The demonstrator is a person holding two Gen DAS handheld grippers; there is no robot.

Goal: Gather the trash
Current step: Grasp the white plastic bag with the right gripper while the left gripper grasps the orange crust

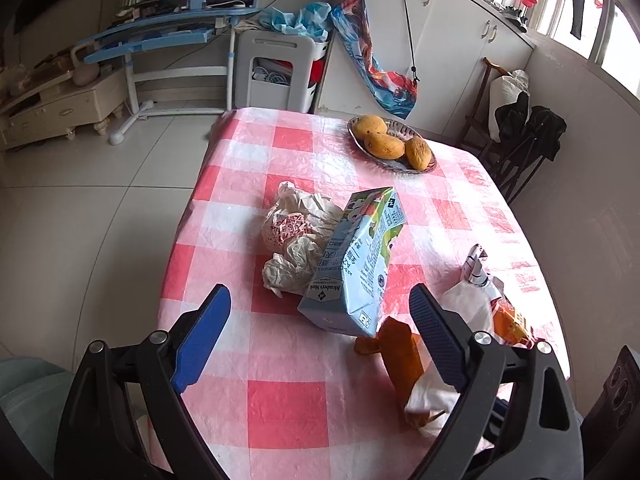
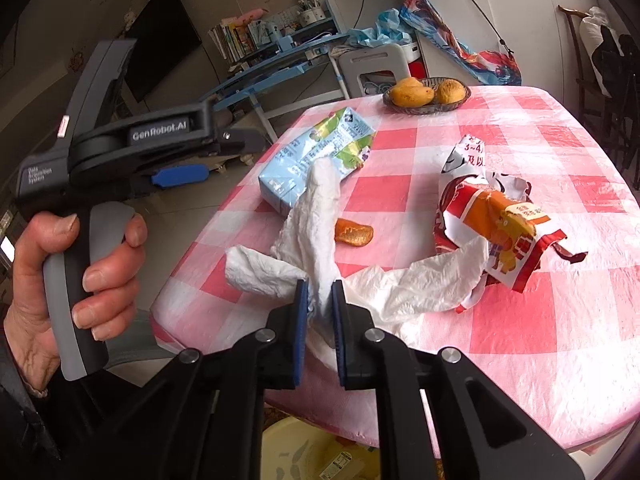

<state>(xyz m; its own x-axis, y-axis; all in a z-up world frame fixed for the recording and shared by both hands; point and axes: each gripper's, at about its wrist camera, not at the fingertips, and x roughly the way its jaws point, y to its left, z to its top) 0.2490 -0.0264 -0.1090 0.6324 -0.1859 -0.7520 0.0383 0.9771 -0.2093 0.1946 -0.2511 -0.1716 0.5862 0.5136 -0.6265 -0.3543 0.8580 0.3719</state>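
Wicker is showing at the rim of the basket (image 1: 400, 166) sitting at the far end of the checked table (image 1: 288, 404), and three mangoes (image 1: 384, 146) are lying in it. Nearer, a milk carton (image 1: 356, 264) is lying on its side, leaning against crumpled paper wrappers (image 1: 296, 236); an orange peel (image 2: 354, 233) is resting just beside the carton, and a torn snack bag (image 2: 496, 220) is lying to the right. A white tissue (image 2: 320, 236) is trailing across the cloth between them (part of it lifting toward the camera). The right gripper (image 2: 320, 304) is pinching that tissue tight between its blue pads. The left gripper (image 1: 320, 320), gripped by a hand (image 2: 80, 276), is hanging wide apart and holding nothing
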